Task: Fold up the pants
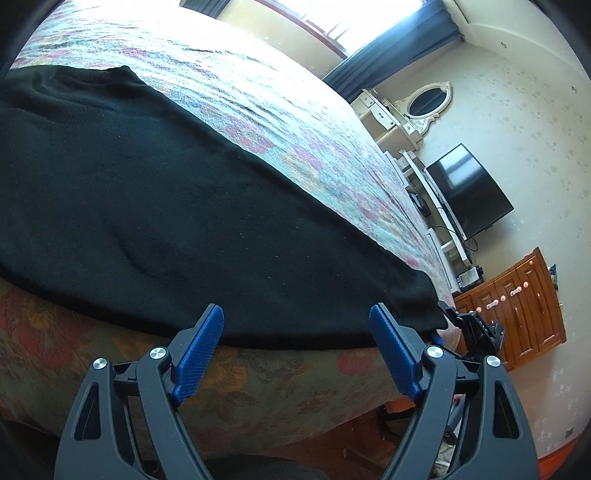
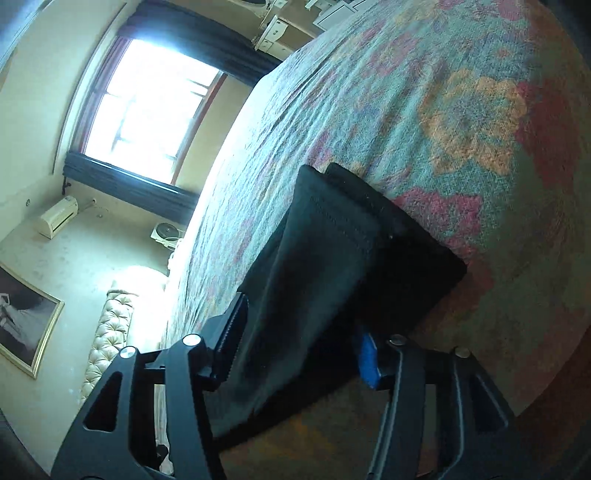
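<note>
A bed with a floral cover (image 1: 258, 122) in teal, pink and orange fills most of both views. In the left wrist view a bright window (image 1: 354, 18) with dark curtains (image 1: 391, 51) sits at the top; right of it, against a pale cream wall (image 1: 517, 122), stand a white dressing table with an oval mirror (image 1: 428, 99), a dark television (image 1: 469, 188) and a wooden cabinet (image 1: 517, 306). In the right wrist view, a wall air conditioner (image 2: 57, 216) and a gilt-framed picture (image 2: 26, 321) appear at left, with a tufted headboard (image 2: 107, 336) at lower left.
</note>
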`<state>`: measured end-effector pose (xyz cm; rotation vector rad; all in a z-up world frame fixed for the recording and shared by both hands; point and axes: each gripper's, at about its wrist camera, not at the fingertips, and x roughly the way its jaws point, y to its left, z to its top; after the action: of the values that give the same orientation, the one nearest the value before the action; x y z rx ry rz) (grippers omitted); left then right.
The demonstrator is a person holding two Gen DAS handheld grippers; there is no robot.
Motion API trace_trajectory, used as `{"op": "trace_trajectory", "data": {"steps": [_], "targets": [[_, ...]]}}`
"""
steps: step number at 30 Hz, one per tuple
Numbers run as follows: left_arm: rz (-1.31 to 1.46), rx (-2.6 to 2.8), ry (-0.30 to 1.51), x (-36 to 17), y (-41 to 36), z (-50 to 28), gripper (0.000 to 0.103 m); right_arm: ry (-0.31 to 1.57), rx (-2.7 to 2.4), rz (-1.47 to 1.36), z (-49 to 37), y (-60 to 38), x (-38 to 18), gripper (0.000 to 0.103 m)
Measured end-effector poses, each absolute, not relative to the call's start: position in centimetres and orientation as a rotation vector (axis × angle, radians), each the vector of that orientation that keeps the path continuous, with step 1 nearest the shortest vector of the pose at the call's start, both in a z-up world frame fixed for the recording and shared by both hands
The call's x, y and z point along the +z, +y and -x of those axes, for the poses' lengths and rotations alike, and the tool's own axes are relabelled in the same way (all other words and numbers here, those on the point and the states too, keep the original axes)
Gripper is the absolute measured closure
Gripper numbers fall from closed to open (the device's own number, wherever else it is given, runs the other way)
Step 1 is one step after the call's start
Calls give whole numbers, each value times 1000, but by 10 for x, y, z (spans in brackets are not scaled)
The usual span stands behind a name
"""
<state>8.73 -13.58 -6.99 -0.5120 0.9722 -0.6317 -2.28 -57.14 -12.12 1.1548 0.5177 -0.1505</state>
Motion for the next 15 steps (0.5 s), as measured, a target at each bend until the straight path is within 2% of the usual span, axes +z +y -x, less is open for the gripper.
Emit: {"op": "trace_trajectory", "data": {"steps": [2,3,4,5,6,15], "targets": [[541,-663,991,-70,-145,-85,23,504,-159,-1194,22,-576,-124,42],[550,-671,1003,-71,-150,-84,23,508,-164,-1202,22,-579,-125,50],[556,-678,1014,-72,-155,-83,23,519,-178,-1194,25,-583,-125,76],[559,-687,1023,-72,-158,-83,23,523,-174,-1191,27,-585,-125,91],[557,-693,1025,-72,-165,-81,23,520,-164,-1198,30,-587,-124,97],[507,-697,1046,-76,-174,-81,23,553,-149,-1203,53,-600,-150,98]]}}
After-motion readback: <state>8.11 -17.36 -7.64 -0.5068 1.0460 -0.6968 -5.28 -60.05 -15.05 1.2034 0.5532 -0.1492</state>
